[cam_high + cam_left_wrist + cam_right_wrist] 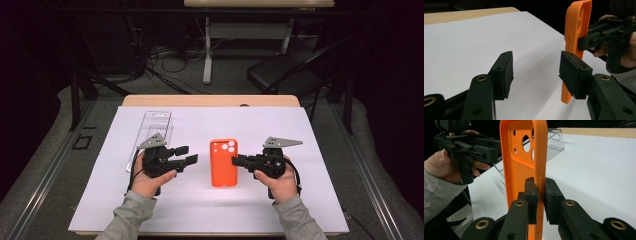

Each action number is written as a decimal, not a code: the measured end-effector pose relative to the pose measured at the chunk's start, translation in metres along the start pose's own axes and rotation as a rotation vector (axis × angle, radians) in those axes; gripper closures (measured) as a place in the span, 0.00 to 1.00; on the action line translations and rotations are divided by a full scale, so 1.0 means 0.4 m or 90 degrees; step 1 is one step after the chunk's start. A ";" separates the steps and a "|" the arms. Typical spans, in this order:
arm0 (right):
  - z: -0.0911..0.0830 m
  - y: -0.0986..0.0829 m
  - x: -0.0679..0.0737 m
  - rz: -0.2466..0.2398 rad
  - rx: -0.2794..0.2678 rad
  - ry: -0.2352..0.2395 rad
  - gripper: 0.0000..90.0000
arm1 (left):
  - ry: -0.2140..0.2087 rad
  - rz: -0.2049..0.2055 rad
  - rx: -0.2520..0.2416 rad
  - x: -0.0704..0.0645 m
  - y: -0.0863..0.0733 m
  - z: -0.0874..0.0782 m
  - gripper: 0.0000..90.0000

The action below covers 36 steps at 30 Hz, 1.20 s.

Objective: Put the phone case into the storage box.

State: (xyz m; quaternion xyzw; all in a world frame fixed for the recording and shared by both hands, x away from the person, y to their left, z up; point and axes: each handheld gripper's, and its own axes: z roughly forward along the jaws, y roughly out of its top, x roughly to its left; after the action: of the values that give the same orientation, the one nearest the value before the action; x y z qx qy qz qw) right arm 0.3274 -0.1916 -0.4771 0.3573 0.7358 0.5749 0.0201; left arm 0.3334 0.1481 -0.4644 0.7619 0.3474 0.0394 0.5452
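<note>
orange phone case [223,162] flat at tabletop [310,200] centre, camera cutouts far end | right tongs [236,160] at case's right edge, jaws close together | left tongs [186,154] just left of case, jaws apart, not touching | clear plastic tray [156,131] behind left tongs

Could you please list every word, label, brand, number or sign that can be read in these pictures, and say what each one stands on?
There is no readable text.
The orange phone case, pinched at its edge by the right gripper, bears no print or logo.
The clear plastic tray shows faint ridges, no legible marks.
The left gripper, its jaws apart, carries no lettering, nor does the white table cover.
</note>
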 end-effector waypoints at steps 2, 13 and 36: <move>0.000 0.000 0.004 -0.006 -0.004 -0.011 0.91 | 0.005 0.002 0.001 0.000 0.000 -0.001 0.50; -0.003 0.001 0.032 -0.030 -0.020 -0.076 0.91 | 0.015 0.002 0.018 -0.005 0.003 -0.001 0.50; 0.019 -0.008 0.100 -0.071 -0.016 -0.159 0.91 | 0.034 0.018 -0.005 -0.022 0.012 -0.008 0.42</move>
State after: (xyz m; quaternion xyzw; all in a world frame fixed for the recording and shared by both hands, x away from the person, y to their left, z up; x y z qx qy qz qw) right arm 0.2995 -0.1637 -0.4671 0.3840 0.7393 0.5329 0.1480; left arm 0.3277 0.1446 -0.4561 0.7633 0.3511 0.0688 0.5380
